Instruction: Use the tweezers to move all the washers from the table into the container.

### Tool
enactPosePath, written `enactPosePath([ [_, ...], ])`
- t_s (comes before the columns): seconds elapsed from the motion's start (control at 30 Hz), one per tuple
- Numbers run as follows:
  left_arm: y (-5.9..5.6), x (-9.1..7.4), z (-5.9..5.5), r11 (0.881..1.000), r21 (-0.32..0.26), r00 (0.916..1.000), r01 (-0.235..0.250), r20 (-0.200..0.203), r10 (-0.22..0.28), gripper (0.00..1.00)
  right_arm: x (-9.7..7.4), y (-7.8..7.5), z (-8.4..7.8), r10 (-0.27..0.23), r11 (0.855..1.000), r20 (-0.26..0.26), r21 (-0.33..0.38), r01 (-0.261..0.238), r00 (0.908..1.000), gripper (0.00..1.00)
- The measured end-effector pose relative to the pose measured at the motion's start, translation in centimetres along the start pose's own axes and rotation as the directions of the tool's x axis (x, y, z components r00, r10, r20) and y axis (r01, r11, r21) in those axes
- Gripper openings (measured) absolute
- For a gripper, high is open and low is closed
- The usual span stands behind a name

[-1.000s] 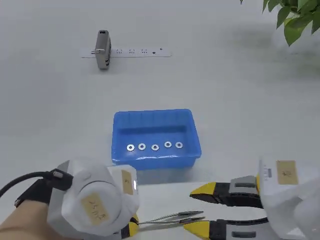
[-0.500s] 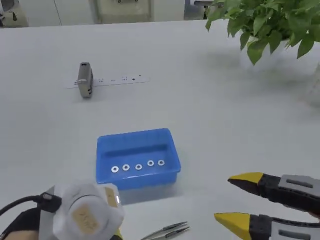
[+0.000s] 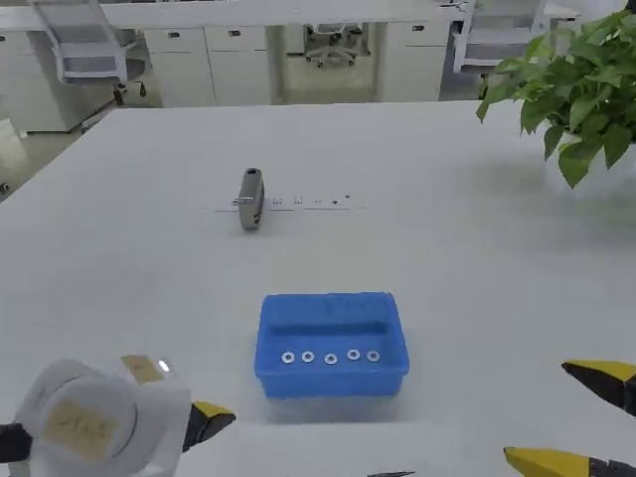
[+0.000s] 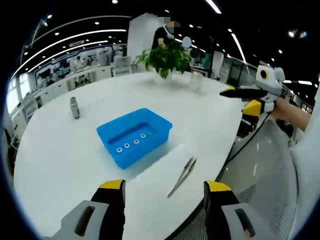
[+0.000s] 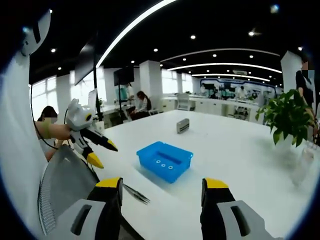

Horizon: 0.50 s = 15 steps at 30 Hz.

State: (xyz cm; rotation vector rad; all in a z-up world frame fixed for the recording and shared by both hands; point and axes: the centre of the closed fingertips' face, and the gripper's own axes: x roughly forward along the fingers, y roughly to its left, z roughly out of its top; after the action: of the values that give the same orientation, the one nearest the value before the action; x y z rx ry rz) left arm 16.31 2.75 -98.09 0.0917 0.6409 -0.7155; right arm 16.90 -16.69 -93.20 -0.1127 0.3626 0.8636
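— White tabletop (image 3: 477, 248) all round us, cabinets (image 3: 214, 70) behind. Where do we stand?

— Five washers (image 3: 330, 357) lie in a row on the floor of the blue container (image 3: 333, 383). They are small bright rings, flat, none stacked. We see none on the table, so we judge the moving done.

— And the tweezers (image 4: 181, 176)?

— Flat on the table by its near edge, close to the container but not touching it, gripped by nothing. Our left gripper (image 4: 165, 186) and right gripper (image 5: 162, 183) both hang off that edge, jaws wide apart and empty.

— Next move?

— We look the table over, out to the power strip (image 3: 288, 204). Any stray washer would call for taking up the tweezers, a fine pinch on thin metal.
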Motion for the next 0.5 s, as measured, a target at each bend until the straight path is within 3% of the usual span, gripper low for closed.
enactPosePath([
  [0.1,0.7,-1.8,1.7,0.998,-0.039,0.9919,-0.058,0.111,0.062,0.68,0.0,-0.2,0.1,-0.002,1.000,-0.001,-0.002,0.002,1.0000,0.68],
  [0.17,1.2,-3.0,2.8,0.993,-0.051,0.9789,-0.104,0.171,0.111,0.72,0.1,-0.5,0.2,-0.004,1.000,0.006,0.000,0.004,1.0000,0.71],
  [0.2,1.6,-3.7,3.4,0.989,-0.056,0.9674,-0.139,0.206,0.148,0.74,0.1,-0.6,0.4,-0.001,1.000,0.013,0.005,0.001,0.9999,0.72],
  [0.27,1.9,-4.5,4.0,0.984,-0.052,0.9530,-0.173,0.244,0.180,0.79,0.2,-0.7,0.6,-0.001,1.000,0.019,0.008,0.000,0.9998,0.75],
  [0.33,2.2,-5.4,4.9,0.976,-0.057,0.9312,-0.211,0.292,0.218,0.82,0.2,-0.9,0.7,-0.003,1.000,0.023,0.002,0.003,0.9997,0.77],
  [0.5,2.2,-7.3,6.7,0.965,-0.113,0.8750,-0.235,0.408,0.261,0.92,0.0,-1.9,1.3,-0.040,0.999,0.058,0.012,0.039,0.9975,0.85],
])
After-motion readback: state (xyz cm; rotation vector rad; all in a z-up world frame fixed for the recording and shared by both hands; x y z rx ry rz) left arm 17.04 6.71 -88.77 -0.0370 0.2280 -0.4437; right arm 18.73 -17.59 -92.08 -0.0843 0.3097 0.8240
